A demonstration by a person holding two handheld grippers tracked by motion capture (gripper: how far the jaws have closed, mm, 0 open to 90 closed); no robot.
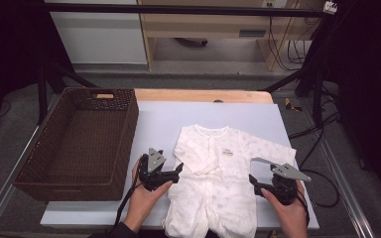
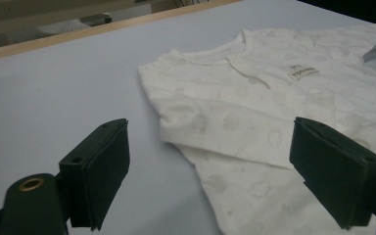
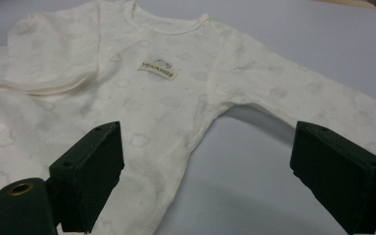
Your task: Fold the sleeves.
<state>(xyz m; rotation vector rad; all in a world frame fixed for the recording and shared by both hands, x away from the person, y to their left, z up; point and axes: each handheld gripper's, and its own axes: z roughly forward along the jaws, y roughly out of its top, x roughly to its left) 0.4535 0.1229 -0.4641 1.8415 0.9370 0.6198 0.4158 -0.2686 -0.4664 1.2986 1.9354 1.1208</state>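
Observation:
A white baby romper (image 1: pixel 218 183) with a faint cloud print lies flat on the pale mat (image 1: pixel 158 119), neck away from me. One sleeve (image 1: pixel 191 161) is folded across its chest; the other sleeve (image 1: pixel 273 148) stretches out to the right. My left gripper (image 1: pixel 177 173) is open at the romper's left edge, its jaws either side of the folded sleeve (image 2: pixel 210 122). My right gripper (image 1: pixel 253 181) is open at the romper's right side, below the outstretched sleeve (image 3: pixel 298 93). In both gripper views the romper (image 2: pixel 284 93) (image 3: pixel 152 98) lies just ahead of the jaws, and nothing is gripped.
A dark brown wicker basket (image 1: pixel 64 191) with nothing in it stands at the left, its long side against the mat. The wooden table edge (image 1: pixel 203 95) runs along the back. Black frame bars and cables flank the table.

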